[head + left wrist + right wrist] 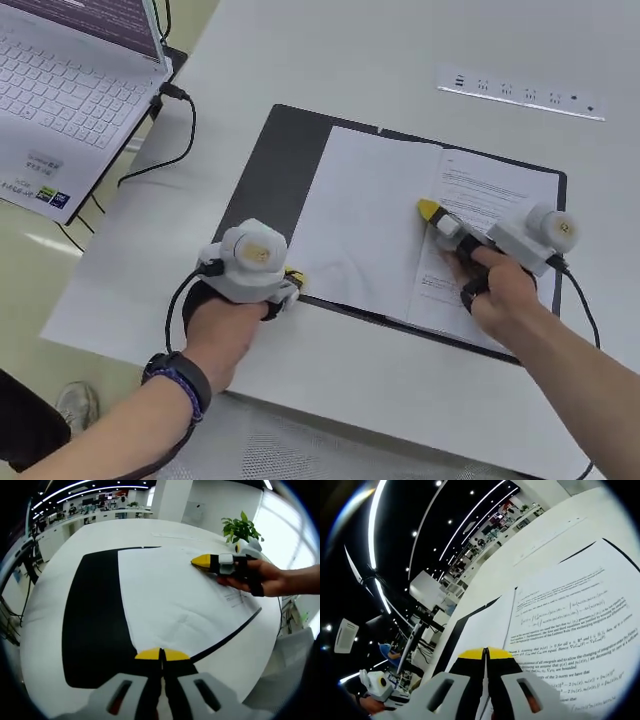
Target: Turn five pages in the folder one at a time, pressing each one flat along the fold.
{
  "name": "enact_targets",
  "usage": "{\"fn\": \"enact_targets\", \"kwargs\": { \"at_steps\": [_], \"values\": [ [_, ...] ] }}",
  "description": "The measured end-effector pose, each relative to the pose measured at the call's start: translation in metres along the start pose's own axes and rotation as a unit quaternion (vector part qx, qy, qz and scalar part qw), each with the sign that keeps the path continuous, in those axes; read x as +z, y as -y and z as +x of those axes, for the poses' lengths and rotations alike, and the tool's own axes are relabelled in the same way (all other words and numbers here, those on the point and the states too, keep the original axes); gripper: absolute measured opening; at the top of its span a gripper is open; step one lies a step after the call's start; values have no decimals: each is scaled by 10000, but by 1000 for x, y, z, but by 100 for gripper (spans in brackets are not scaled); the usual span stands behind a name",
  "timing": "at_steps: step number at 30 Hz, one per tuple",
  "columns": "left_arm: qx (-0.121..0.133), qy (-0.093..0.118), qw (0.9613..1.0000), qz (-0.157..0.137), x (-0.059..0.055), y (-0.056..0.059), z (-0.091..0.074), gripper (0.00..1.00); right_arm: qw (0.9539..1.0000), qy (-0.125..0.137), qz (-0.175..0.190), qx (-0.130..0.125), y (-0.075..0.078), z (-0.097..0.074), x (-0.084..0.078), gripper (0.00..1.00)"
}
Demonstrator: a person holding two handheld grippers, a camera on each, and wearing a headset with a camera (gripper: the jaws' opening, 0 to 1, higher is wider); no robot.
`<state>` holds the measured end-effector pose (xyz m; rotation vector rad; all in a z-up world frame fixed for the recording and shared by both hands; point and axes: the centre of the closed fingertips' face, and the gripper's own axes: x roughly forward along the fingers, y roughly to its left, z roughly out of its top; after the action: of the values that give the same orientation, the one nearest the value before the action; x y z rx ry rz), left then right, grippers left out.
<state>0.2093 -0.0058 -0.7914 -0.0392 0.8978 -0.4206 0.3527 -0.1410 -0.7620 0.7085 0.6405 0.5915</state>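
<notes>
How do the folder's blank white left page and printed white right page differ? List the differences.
The blank white left page shows no print; the printed white right page carries text. The left page lies uncovered and faintly creased; the right gripper, shut, rests at the right page's inner edge. Both lie flat in the black folder.

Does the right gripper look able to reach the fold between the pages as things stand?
Probably yes: the right gripper, fingers shut, sits right by the fold, with nothing lying between them.
</notes>
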Motion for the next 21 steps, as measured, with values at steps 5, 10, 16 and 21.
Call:
{"fn": "enact_targets", "kwargs": {
  "at_steps": [5,10,16,21],
  "values": [
    [-1,1,10000,-23,-1,0,0,0,9998,140,114,7,-7,2,6,0],
    [1,3,10000,-50,-1,0,0,0,9988,282,389,6,-1,8,13,0],
    [56,3,9999,-163,-1,0,-1,0,9966,542,614,-54,-1,14,26,0],
    [58,-13,9999,-152,-1,0,-1,0,9930,797,869,-102,2,18,38,0]
  ]
}}
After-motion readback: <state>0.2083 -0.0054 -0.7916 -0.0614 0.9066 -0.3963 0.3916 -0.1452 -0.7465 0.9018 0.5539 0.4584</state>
